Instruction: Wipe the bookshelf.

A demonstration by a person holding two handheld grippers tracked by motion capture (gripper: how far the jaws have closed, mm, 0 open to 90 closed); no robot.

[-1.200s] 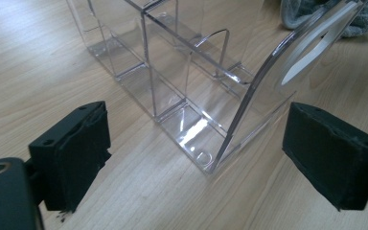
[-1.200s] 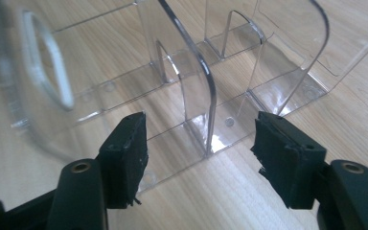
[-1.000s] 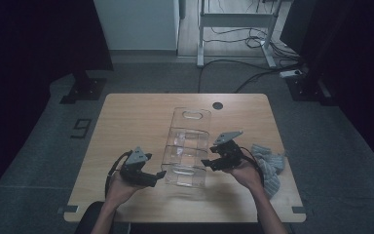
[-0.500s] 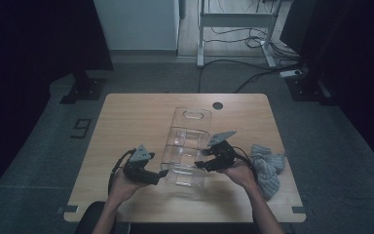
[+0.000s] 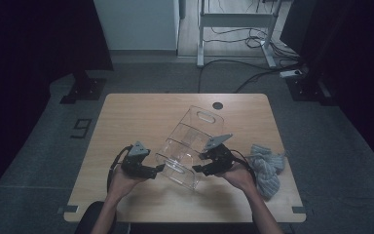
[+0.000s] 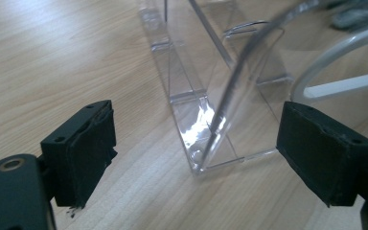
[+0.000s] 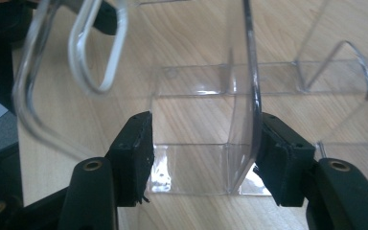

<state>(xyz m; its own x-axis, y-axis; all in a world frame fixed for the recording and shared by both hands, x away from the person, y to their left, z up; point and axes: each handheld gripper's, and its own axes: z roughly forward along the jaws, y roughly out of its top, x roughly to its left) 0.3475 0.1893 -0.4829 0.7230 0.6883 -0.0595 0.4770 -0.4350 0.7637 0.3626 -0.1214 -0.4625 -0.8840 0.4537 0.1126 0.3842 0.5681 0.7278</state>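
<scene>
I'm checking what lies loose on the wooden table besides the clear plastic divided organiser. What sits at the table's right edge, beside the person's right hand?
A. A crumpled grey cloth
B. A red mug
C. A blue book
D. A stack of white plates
A: in the high view a crumpled grey cloth lies on the wooden table to the right of the clear plastic divided organiser.

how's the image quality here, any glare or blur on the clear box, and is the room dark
High view: the room around is dark, only the table is lit, and the clear box shows faintly. Left gripper view: bright glare on the box's near corner, far end soft. Right gripper view: the wall at the right tongs is sharp, with glints along the bottom edge; the handle cutout is blurred.
</scene>
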